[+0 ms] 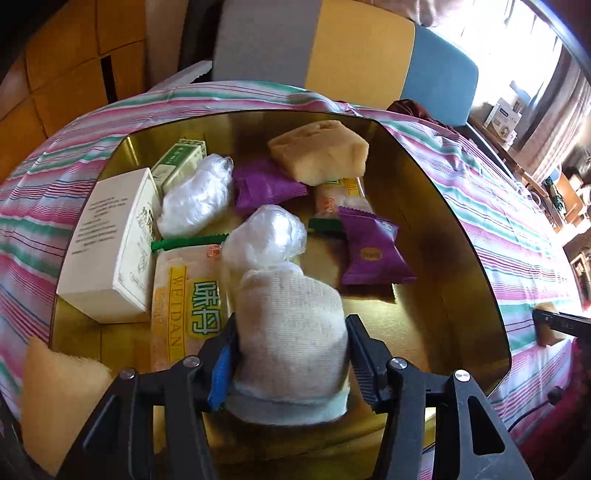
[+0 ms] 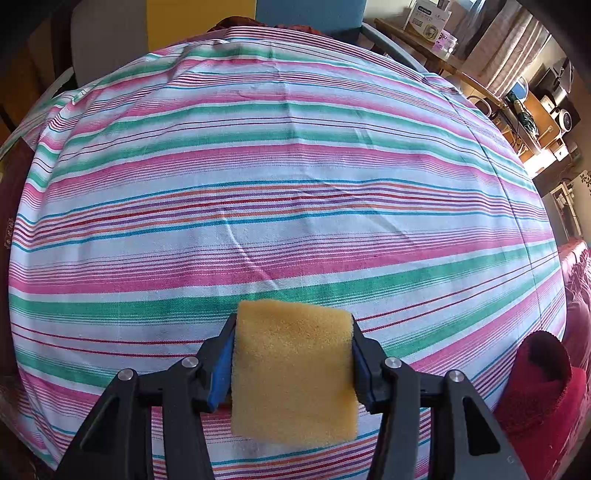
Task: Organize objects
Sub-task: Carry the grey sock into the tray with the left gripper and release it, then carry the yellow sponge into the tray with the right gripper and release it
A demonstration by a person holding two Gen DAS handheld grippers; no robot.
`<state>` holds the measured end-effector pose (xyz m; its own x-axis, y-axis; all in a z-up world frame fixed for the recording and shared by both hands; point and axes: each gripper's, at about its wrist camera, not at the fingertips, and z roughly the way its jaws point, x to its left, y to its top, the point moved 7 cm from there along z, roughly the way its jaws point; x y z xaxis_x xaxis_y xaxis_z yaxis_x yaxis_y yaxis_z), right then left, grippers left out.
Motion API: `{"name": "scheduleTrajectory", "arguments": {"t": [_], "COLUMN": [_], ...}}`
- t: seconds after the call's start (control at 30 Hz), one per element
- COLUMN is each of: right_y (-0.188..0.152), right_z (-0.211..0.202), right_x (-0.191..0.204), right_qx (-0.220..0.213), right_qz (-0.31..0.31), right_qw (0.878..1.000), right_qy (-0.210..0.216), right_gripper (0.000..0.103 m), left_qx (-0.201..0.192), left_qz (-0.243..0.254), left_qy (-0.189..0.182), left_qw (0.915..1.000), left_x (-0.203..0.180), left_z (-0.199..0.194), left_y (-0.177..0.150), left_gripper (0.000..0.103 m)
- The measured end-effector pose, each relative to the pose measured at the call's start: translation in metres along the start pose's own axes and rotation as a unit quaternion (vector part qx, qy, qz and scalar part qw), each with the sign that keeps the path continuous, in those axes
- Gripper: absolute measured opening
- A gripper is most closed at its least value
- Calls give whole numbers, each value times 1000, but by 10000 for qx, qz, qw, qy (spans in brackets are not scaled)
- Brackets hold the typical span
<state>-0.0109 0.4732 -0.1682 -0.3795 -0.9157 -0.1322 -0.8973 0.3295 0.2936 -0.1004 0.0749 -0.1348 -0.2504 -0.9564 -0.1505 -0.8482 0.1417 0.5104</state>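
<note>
My left gripper (image 1: 291,339) is shut on a white mesh scouring pad (image 1: 291,332) and holds it over the near part of a gold tray (image 1: 461,236). The tray holds a tan sponge (image 1: 321,151), two purple snack packets (image 1: 373,251), two clear plastic-wrapped lumps (image 1: 266,236), a WEIDAN snack pack (image 1: 184,302), a white box (image 1: 110,247) and a green-white box (image 1: 181,162). My right gripper (image 2: 293,343) is shut on a yellow sponge (image 2: 291,369) above the striped tablecloth (image 2: 280,166). The right gripper also shows at the right edge of the left wrist view (image 1: 561,325).
Another tan sponge (image 1: 59,391) lies outside the tray at its near left corner. A red cloth item (image 2: 539,387) lies at the table's right edge. Chairs stand behind the table (image 1: 351,48). Shelves with boxes stand at far right (image 2: 428,18).
</note>
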Motion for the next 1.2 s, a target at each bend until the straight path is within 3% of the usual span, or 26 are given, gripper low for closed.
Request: {"name": "scheduleTrajectory", "arguments": {"t": [0.23,0.43,0.73,0.87,0.97,1.07,1.2], "right_y": [3,5,3,6,12,13,12], "right_z": [3,6,-2,-22,-53,-102,-147], "right_x": [-4,-4,1,13,38,87,161], "right_qx": [-6,-33,-115,-380,-739,-1221,-1705], "right_qz": [-9,-32,-85,-168,-295,-731,-1445], "right_qw": [10000,10000,9999,9988,9935,9810,9552], "right_qy": [-10,-36,-25,248,808,1321,1940], "right_gripper": [53,53,52,52,52,52,52], "left_qx": [-373,-795,-1129,-1213,-1273,-1306,-1387], "left_qz": [225,215,36,0,-48,-102,-158], "left_qy": [202,437,457,480,476,458,464], "left_qw": [9988,9956,9925,9915,9907,9903,9891], "left_x": [-8,-2,12,18,23,27,32], "left_z": [-17,-45,-76,-84,-89,-92,-98], "left_y": [1,3,-3,-5,-7,-8,-10], "left_gripper": [69,72,75,75,75,75,75]}}
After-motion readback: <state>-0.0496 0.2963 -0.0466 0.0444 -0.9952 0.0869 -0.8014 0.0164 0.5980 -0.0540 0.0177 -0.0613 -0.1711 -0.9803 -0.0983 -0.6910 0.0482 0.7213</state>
